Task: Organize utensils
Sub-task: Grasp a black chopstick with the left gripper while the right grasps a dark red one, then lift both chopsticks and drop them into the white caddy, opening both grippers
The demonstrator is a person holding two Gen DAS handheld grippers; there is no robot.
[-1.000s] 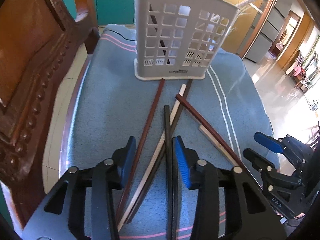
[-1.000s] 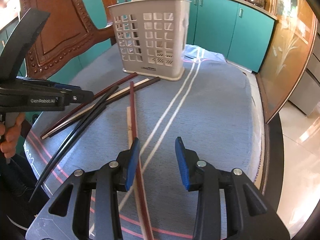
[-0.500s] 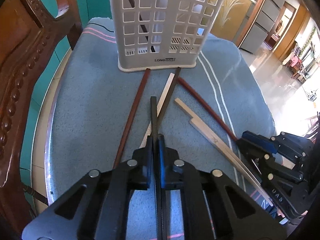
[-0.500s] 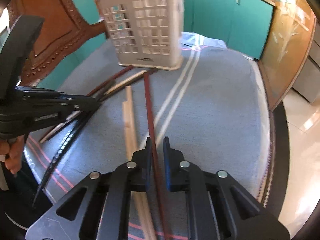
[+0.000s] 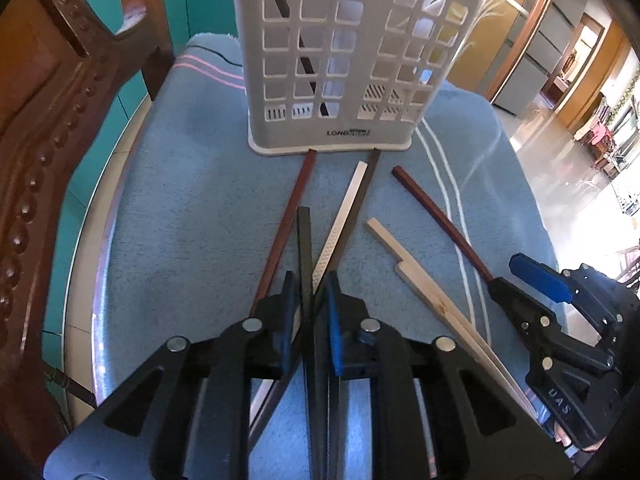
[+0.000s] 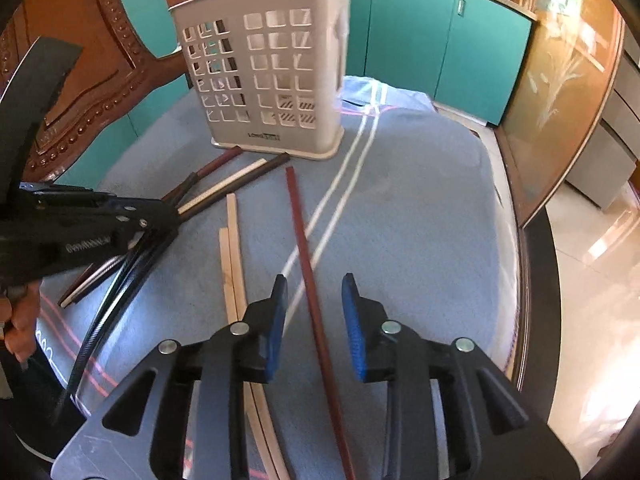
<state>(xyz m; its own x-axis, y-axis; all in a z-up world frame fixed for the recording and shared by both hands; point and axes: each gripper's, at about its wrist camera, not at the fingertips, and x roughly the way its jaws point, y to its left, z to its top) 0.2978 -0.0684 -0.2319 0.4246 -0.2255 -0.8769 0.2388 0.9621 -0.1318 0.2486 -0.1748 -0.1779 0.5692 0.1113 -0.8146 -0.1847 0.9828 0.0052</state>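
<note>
A white slotted utensil basket (image 5: 344,64) stands upright on a blue cloth; it also shows in the right wrist view (image 6: 268,76). Several chopsticks lie in front of it. My left gripper (image 5: 310,288) has its jaws slightly parted around a black chopstick (image 5: 304,248), with a gap on each side. My right gripper (image 6: 314,300) is open, its jaws on either side of a red-brown chopstick (image 6: 304,240). A pale wooden pair (image 6: 232,248) lies just left of it. A brown chopstick (image 5: 288,224) and a white-and-dark pair (image 5: 348,208) lie beside the black one.
A carved wooden chair (image 5: 52,120) stands at the table's left edge. Teal cabinets (image 6: 440,40) run behind the table. The cloth (image 6: 420,208) to the right of the white stripes holds nothing. One dark chopstick leans inside the basket.
Both grippers were shut on their chopsticks half a second ago. Now the left jaws have parted slightly and the right jaws have opened wide, with the red-brown chopstick lying between them.
</note>
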